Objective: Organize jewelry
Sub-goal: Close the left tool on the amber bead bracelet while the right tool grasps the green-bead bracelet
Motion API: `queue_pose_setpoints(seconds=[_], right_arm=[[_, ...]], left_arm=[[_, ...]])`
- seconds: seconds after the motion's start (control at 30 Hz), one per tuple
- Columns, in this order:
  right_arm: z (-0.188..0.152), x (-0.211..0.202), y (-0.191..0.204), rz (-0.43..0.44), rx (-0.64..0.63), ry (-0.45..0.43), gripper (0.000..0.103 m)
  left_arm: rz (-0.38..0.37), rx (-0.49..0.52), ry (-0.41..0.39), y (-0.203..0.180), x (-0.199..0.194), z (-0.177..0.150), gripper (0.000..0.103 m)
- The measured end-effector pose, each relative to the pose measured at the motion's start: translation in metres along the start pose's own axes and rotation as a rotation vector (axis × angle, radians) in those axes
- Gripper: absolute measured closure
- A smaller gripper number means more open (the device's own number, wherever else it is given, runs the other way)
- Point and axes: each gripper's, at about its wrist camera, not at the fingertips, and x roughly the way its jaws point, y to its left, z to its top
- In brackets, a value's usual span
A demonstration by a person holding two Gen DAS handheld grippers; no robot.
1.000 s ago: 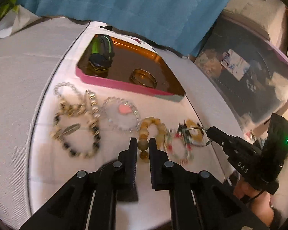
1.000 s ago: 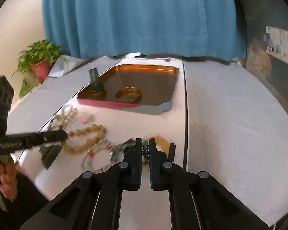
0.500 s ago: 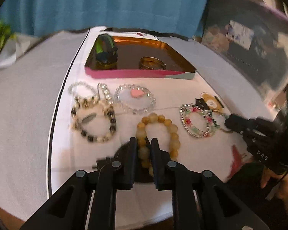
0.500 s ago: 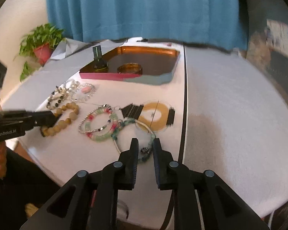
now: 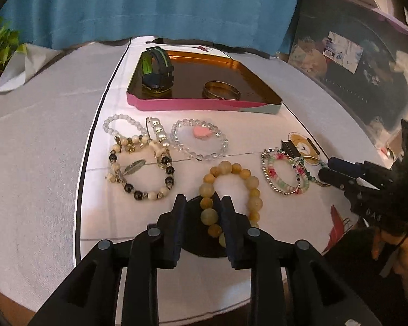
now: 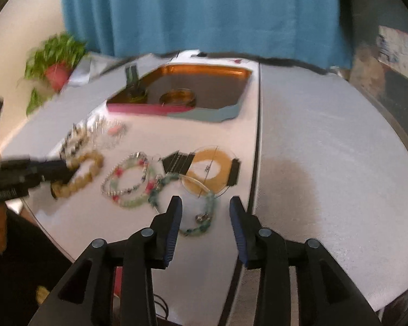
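Two hand-held grippers open over tabletop: left hand-held gripper straddles near-left arc of amber bead bracelet, unclamped; right hand-held gripper straddles teal bracelet, w/ tray beyond.

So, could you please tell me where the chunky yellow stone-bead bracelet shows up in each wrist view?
Left wrist: the chunky yellow stone-bead bracelet lies bottom centre, its near beads between the opening jaws of the left gripper.
Right wrist: it lies at the left edge, partly behind that gripper.
Shared landmark: the pink-rimmed metal tray beyond it.
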Motion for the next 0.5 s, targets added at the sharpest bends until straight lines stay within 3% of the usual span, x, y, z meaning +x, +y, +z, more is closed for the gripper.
queue_pose_setpoints(seconds=[0.1, 0.13, 0.23, 0.37, 0.5], right_arm=[[0.003, 0.005, 0.004, -0.002, -0.026, 0.008, 0.067], [0.004, 0.005, 0.002, -0.002, -0.018, 0.013, 0.076], [0.008, 0.008, -0.003, -0.048, -0.002, 0.025, 0.097], [0.008, 0.006, -0.007, -0.029, 0.031, 0.029, 0.097], [0.012, -0.007, -0.005, -0.005, 0.054, -0.016, 0.097]], left_arm=[[0.042, 0.060, -0.002, -0.008, 0.006, 0.004, 0.086], [0.051, 0.066, -0.003, -0.010, 0.008, 0.006, 0.094], [0.030, 0.068, 0.008, -0.010, 0.012, 0.011, 0.094], [-0.043, -0.013, 0.020, 0.000, 0.010, 0.013, 0.094], [-0.059, -0.073, 0.008, -0.001, -0.003, 0.009, 0.094]])
